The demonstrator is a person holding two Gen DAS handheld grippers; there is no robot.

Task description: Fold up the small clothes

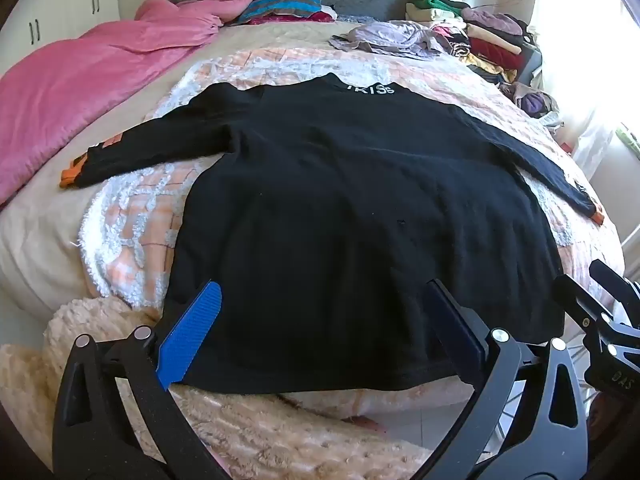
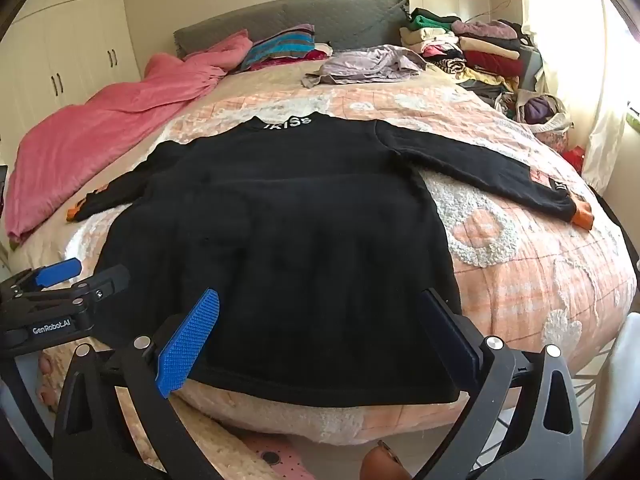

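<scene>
Wardrobe: cream panelled doors with slim dark handles, at the far left wall.
Pink blanket: soft, rumpled, bunched along the bed's left side up to the headboard.
Left gripper: black curved arms, one finger faced with a blue ribbed pad, the other dark; fingers stand wide apart above the sweater's hem, nothing pinched between them.
Black sweater: matte knit, long-sleeved, laid flat on the bed with both sleeves spread outward; collar at the far end carries white letters; hem reaches the near edge of the bed.
Cuffs: orange ribbed ends on both sleeves.
Bedspread: peach quilted grid with fluffy white tufted patches, under the sweater.
Striped fabric: folded, blue, grey and magenta bands, by the grey quilted headboard.
Lilac garment: thin, crumpled, lying beyond the collar.
Right gripper: same build, blue knobbly pad on one finger; fingers spread wide over the hem's right half, clamped on nothing.
Clothes pile: stacked folded items in many colours at the far right corner.
</scene>
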